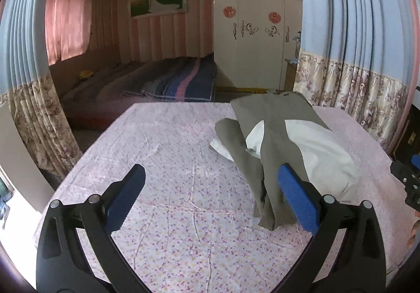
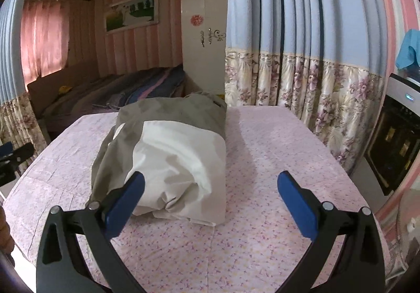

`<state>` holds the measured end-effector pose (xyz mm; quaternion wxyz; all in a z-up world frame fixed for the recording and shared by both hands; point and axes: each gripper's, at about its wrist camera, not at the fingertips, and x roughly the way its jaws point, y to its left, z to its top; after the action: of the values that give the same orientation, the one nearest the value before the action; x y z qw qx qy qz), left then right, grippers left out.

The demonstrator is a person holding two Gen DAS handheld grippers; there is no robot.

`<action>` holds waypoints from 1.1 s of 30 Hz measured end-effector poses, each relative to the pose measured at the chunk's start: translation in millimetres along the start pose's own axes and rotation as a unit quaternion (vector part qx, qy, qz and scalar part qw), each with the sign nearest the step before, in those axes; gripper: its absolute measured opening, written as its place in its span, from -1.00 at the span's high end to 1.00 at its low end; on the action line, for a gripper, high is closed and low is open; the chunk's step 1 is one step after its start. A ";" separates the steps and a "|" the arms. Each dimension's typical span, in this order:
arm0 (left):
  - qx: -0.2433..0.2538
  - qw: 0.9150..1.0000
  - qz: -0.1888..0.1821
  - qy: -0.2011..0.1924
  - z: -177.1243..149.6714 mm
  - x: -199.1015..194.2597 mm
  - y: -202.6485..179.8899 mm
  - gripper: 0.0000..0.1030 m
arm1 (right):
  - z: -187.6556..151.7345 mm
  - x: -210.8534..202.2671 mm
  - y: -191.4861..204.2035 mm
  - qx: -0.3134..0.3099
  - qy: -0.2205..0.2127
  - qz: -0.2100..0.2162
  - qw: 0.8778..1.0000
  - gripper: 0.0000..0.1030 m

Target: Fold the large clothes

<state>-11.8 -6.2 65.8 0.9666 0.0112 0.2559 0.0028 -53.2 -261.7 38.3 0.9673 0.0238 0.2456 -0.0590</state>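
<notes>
Two grippers hover above a table (image 1: pixel 170 214) covered in a pink flowered cloth. Both the left gripper (image 1: pixel 211 200) and the right gripper (image 2: pixel 210 201) have their blue fingers (image 1: pixel 298 201) spread wide, holding nothing. Olive-grey trousers (image 1: pixel 265 130) lie crumpled on the table's far right part, draped over a white garment (image 2: pixel 183 169). Floral curtains (image 2: pixel 302 78) hang behind.

No readable text, labels, brands, or numbers in either view.
</notes>
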 end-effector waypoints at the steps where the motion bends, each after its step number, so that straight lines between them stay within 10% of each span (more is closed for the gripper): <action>1: 0.002 1.000 -0.001 -0.003 1.1 -4.0 -0.5 -0.94 | 0.9 -0.8 0.0 0.000 0.000 0.000 1.000 -0.96; 33: 0.032 0.999 0.013 0.007 -0.2 -10.7 -6.5 -0.94 | 7.0 -0.4 5.7 -0.014 -0.003 -0.013 1.000 -0.96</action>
<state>-21.1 -12.9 70.8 0.9639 0.0453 0.2624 0.0075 -49.5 -256.5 44.8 0.9674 0.0066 0.2438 -0.0685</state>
